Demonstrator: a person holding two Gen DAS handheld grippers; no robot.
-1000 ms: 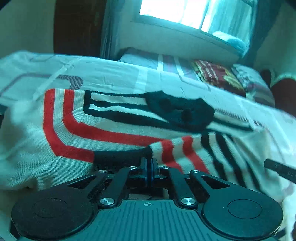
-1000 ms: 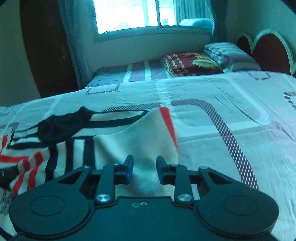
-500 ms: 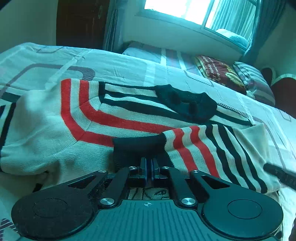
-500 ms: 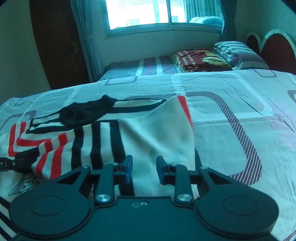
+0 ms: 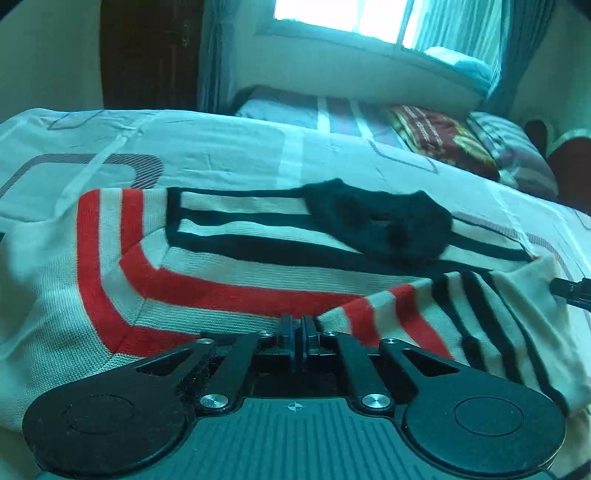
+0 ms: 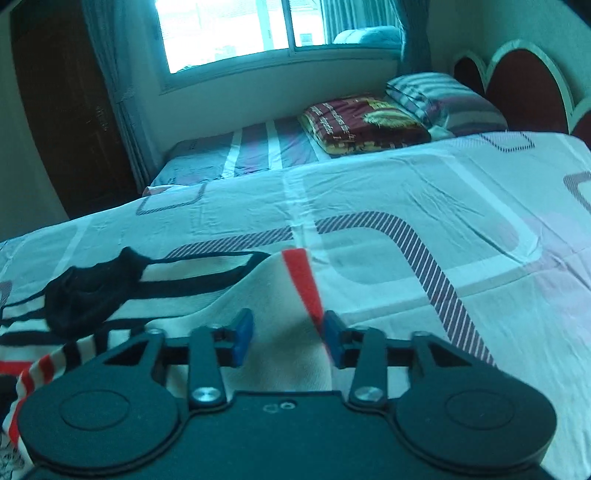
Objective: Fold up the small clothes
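A cream sweater [image 5: 236, 269] with red and black stripes and a black collar [image 5: 384, 221] lies spread on the bed. My left gripper [image 5: 298, 334] is shut on the sweater's sleeve cuff, which is folded over the body. My right gripper [image 6: 288, 338] is open just above the sweater's cream right side [image 6: 280, 354], holding nothing. A tip of the right gripper shows at the right edge of the left wrist view [image 5: 570, 290]. The sweater's collar also shows in the right wrist view [image 6: 88, 295].
The bed sheet [image 6: 406, 192] is pale with striped rounded-rectangle patterns. A second bed with a red patterned blanket [image 6: 362, 123] and striped pillow [image 6: 443, 99] lies beyond. A dark wardrobe [image 6: 70, 103] and window [image 6: 258, 29] stand at the back.
My left gripper has carried the sleeve further over the sweater body. My right gripper has opened wider and shifted over the sweater's right side.
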